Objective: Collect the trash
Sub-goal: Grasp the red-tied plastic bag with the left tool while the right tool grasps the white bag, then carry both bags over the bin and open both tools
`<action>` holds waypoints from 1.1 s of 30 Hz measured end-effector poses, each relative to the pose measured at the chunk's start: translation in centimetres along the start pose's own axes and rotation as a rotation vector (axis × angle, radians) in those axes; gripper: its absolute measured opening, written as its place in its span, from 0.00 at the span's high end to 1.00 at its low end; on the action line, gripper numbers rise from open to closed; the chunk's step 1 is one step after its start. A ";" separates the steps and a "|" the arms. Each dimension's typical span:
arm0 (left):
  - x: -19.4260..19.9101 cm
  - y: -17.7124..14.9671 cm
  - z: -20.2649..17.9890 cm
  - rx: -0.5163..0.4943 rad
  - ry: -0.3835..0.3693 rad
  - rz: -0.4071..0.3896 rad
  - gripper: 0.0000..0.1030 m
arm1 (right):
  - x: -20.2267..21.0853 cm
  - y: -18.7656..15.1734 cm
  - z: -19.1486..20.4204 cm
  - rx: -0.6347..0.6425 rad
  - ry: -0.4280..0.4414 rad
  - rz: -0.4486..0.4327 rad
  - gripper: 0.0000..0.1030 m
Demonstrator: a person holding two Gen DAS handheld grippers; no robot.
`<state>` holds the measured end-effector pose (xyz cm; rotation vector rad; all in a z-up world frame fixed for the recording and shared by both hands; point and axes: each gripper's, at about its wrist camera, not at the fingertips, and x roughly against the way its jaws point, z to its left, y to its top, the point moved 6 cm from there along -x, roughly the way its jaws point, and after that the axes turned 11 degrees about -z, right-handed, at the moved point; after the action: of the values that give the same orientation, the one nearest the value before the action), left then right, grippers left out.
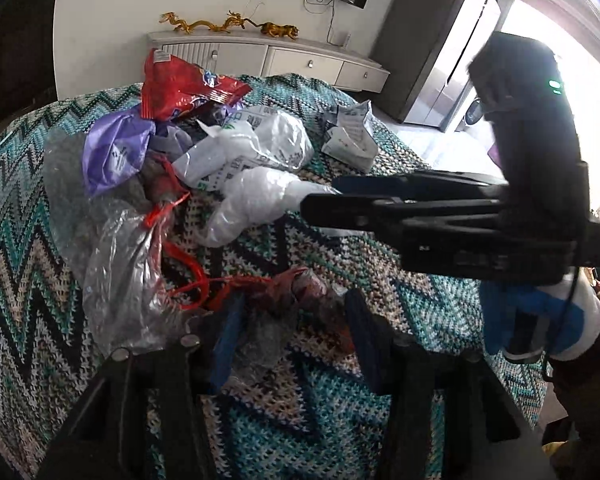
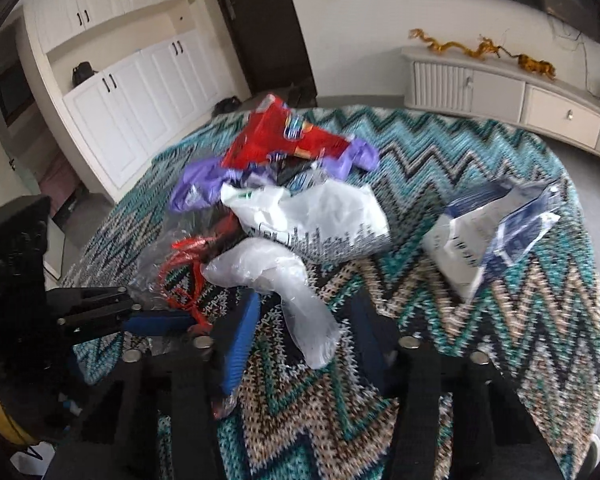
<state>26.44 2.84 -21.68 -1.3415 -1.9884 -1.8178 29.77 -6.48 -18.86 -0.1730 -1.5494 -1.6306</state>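
left wrist view: the left gripper [image 1: 292, 336] reaches low over a zigzag knit cloth [image 1: 380, 280] in teal, black and cream. its jaws stand wide apart, and crumpled clear plastic [image 1: 112, 264] with a red string [image 1: 192, 276] lies between and just ahead of them; whether either finger touches it cannot be told. further back the trash sits in a loose heap: a red snack bag [image 1: 180, 88] on top, a purple wrapper [image 1: 112, 152] below it to the left, a white printed plastic bag [image 1: 260, 144] to the right. a torn white paper packet [image 1: 352, 132] lies apart, open, and what it holds cannot be seen. the right gripper [image 1: 324, 200] comes in from the right, its jaws nearly together at the end of a twisted translucent white bag [image 1: 252, 204]; a firm grip cannot be confirmed here. a white sideboard [image 1: 268, 56] stands against the wall with golden dragon figurines [image 1: 204, 24] on it.

right wrist view: the right gripper [image 2: 300, 328] has its jaws spread wide, and the tail of the twisted white bag [image 2: 284, 280] lies between them, loose on the cloth [image 2: 460, 160]. the left gripper [image 2: 168, 320] shows at the left edge beside the red string [image 2: 184, 272]. the red snack bag [image 2: 276, 140], purple wrapper [image 2: 196, 188] and printed bag [image 2: 320, 216] pile up behind. the torn packet [image 2: 480, 236] gapes to the right, blue inside, contents not visible. white cupboards [image 2: 112, 92] line the far wall.
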 end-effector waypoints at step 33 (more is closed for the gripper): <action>12.5 2.0 -9.8 -0.027 0.018 -0.178 0.97 | 23.5 -5.6 -4.3 -0.128 -0.114 -0.281 0.90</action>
<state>15.95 0.52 -9.80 -1.1836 -2.1432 -1.9302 13.40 -22.16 -9.40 -0.1220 -1.6111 -1.9716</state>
